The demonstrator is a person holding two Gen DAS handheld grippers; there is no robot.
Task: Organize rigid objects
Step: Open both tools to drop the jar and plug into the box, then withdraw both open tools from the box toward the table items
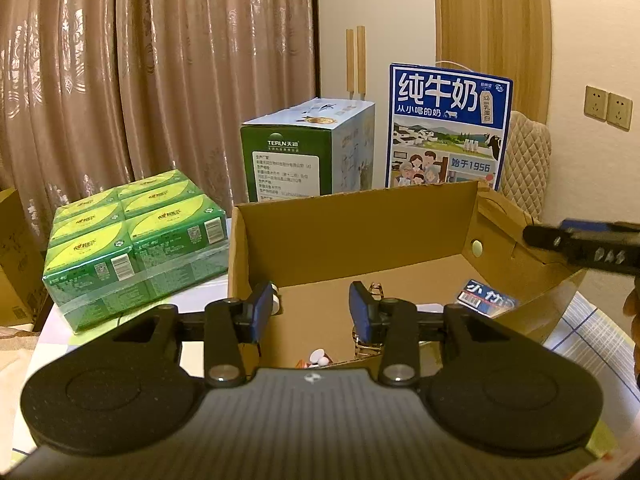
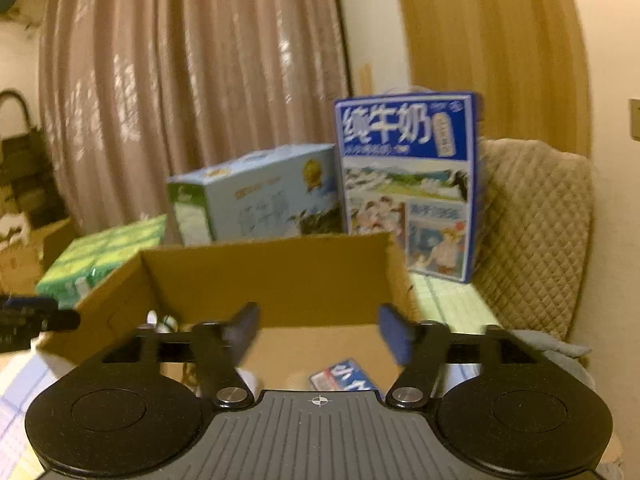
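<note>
Both the left gripper (image 1: pixel 312 312) and right gripper (image 2: pixel 318 334) hover spread and empty over the cardboard box (image 1: pixel 360 220), where a small blue packet (image 1: pixel 486 302) lies flat, probably light and stiff, best pinched across its edges.

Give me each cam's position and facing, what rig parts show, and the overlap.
Left wrist: behind the open left gripper, facing the cardboard box; right gripper intrudes at right edge.
Right wrist: behind the open right gripper, same box from its right side; left gripper at left edge.
Shared: box, blue milk carton, green case, curtain.
</note>
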